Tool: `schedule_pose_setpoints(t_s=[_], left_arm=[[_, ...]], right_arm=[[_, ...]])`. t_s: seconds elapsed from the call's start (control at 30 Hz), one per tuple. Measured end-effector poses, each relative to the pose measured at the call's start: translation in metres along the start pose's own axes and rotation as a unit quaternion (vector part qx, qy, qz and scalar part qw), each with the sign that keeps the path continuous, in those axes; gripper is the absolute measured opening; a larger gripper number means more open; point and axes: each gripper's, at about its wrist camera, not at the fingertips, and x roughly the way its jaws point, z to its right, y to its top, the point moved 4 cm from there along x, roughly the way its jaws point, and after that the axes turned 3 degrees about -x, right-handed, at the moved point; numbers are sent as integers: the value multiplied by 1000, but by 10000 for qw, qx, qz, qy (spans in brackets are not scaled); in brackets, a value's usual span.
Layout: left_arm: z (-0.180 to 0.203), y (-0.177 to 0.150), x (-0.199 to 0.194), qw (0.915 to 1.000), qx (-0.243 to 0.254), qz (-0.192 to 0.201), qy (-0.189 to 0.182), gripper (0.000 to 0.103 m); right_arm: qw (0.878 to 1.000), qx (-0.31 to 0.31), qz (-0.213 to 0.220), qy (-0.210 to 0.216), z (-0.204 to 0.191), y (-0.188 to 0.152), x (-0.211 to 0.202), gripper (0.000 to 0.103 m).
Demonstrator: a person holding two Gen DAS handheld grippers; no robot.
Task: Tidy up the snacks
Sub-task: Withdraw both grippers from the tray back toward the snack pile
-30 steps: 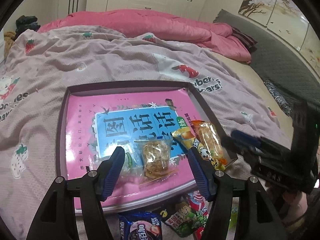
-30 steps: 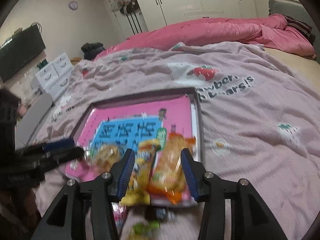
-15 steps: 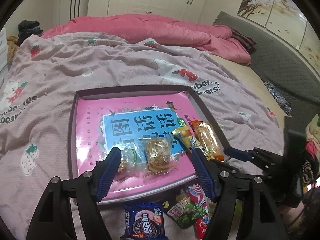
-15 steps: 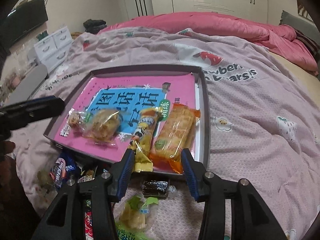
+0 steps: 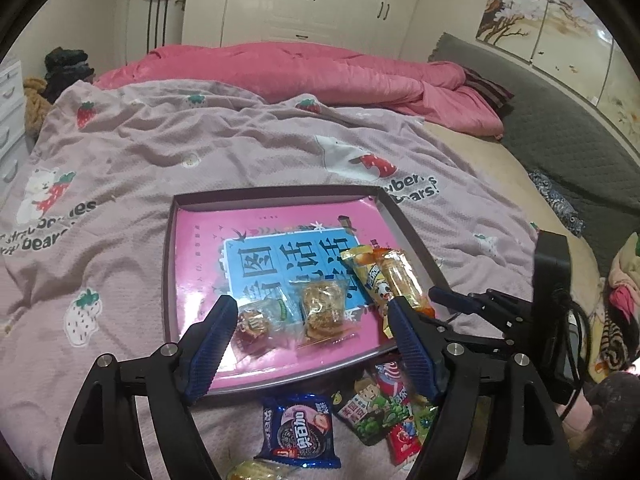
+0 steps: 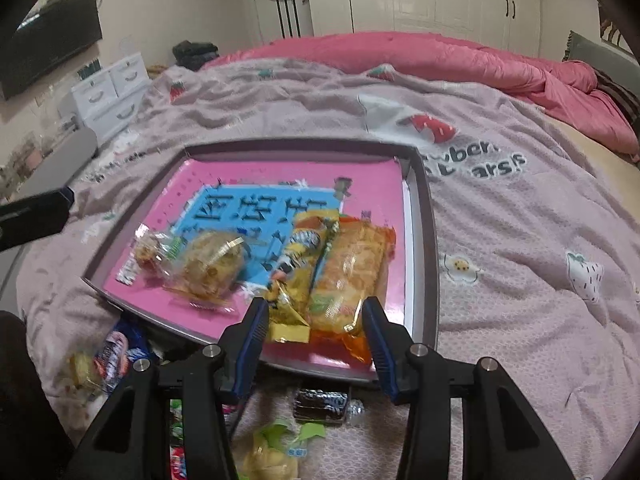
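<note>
A shallow grey tray (image 5: 394, 210) (image 6: 422, 216) lined with a pink and blue book lies on the bed. In it lie several snacks: a small clear candy pack (image 5: 262, 318), a round cake in clear wrap (image 5: 322, 304) (image 6: 214, 264), a yellow bar (image 5: 368, 276) (image 6: 302, 256) and an orange cake pack (image 5: 402, 276) (image 6: 352, 272). My left gripper (image 5: 312, 316) is open and empty above the tray's near edge. My right gripper (image 6: 316, 320) is open and empty over the near ends of the yellow and orange packs; it also shows in the left wrist view (image 5: 460, 300).
Loose snacks lie on the bedspread in front of the tray: a blue cookie pack (image 5: 298, 432), a green pack (image 5: 370, 410), a red pack (image 5: 402, 442), a dark bar (image 6: 320, 402), a yellow-green pack (image 6: 280, 448). A pink quilt (image 5: 320, 76) is bunched behind. White drawers (image 6: 108, 96) stand left.
Both grippers have pulled back and up from the tray, so more of the loose snacks in front of it show. The snacks in the tray have not moved.
</note>
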Motion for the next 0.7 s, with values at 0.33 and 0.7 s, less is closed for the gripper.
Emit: schedule_pose_setpoints(t_s=[0.33,0.7], left_arm=[[-11,3,-27,9998,-103,171,83,79],[-28,10,-61,9988,-231,406,140,80]], right_arm=[[9960,77,840,291,-13,17,-53,58],[9905,437,1268,299,-5,11,-98,64]])
